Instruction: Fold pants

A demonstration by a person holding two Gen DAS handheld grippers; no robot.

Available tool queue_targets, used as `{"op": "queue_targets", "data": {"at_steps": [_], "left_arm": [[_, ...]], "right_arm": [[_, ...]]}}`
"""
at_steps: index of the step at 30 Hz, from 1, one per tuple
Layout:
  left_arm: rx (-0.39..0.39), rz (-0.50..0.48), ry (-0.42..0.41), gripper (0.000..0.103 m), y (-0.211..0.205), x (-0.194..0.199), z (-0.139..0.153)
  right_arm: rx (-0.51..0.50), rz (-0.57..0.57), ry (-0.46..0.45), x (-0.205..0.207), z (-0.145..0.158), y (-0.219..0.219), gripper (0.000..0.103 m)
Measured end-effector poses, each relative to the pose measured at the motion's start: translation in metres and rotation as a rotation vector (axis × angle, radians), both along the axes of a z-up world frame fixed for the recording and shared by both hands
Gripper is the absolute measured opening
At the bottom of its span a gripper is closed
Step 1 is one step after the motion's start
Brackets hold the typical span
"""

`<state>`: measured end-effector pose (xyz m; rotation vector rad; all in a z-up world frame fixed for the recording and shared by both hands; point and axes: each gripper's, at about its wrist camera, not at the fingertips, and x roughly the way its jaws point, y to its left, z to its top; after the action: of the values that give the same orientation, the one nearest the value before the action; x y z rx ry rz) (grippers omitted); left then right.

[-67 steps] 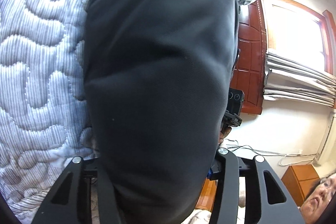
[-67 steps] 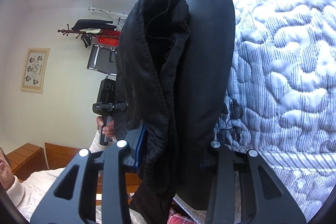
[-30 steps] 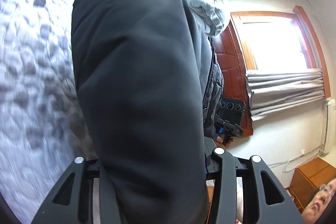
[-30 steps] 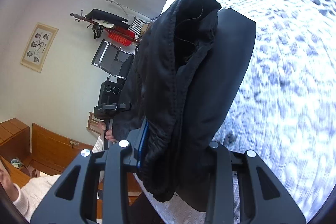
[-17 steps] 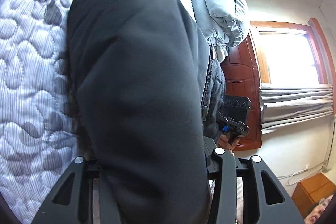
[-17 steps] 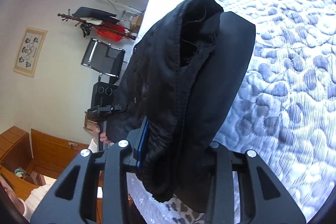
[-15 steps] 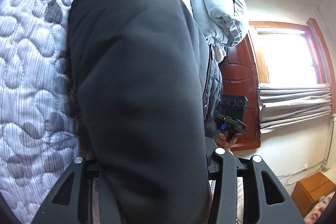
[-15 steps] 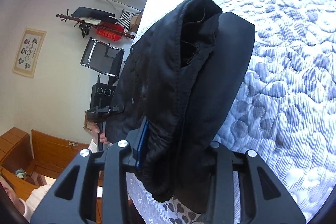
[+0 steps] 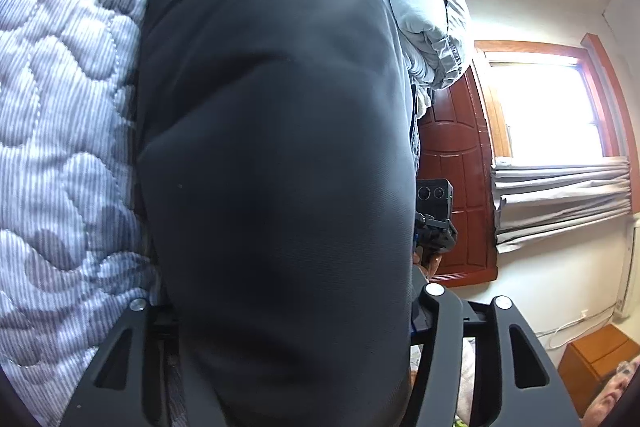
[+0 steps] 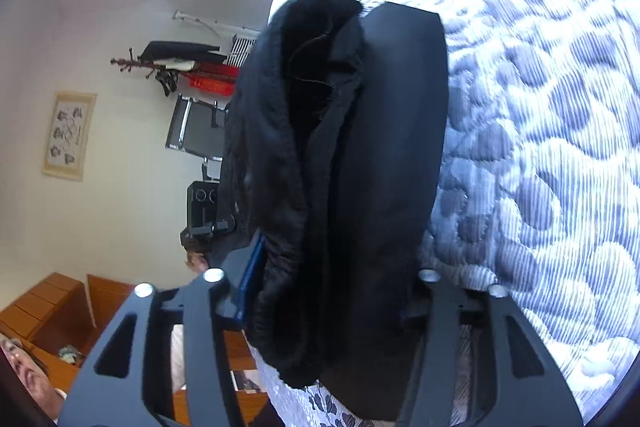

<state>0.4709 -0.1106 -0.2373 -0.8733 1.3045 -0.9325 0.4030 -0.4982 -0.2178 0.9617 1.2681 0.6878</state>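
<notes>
Left gripper [image 9: 272,7] has the pants [image 9: 272,147] draped between its jaws, hanging low over the bed [image 9: 60,107], whose quilt fills the 9 o'clock side. Those jaws have just been opening and look released, cloth loose between them rather than pinched. Right gripper [image 10: 344,35] is the same story: jaws just opened, a bunched edge of the pants sitting between them, quilt off at 3 o'clock. Probably the lay-down step. The person should lower both ends level, let the fabric settle flat, then back straight out so nothing snags.
</notes>
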Motion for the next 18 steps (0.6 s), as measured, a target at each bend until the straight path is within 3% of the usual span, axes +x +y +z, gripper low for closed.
{"op": "queue_targets", "data": {"at_steps": [8,12,15,16,18], "left_arm": [[0.003,0.048,-0.032,0.092,0.015,-0.015,0.017],[0.098,0.087,-0.038,0.099,0.03,-0.031,0.024],[0.186,0.13,-0.058,0.099,0.041,-0.048,0.035],[0.221,0.146,-0.064,0.099,0.045,-0.057,0.039],[0.302,0.182,-0.065,0.099,0.048,-0.073,0.048]], "right_arm": [[0.08,-0.073,-0.007,-0.028,-0.004,-0.032,0.066],[0.049,-0.119,-0.027,-0.055,0.011,-0.051,0.068],[0.035,-0.155,-0.058,-0.081,0.029,-0.058,0.07],[0.011,-0.171,-0.065,-0.092,0.035,-0.058,0.072],[-0.088,-0.205,-0.071,-0.108,0.052,-0.052,0.089]]}}
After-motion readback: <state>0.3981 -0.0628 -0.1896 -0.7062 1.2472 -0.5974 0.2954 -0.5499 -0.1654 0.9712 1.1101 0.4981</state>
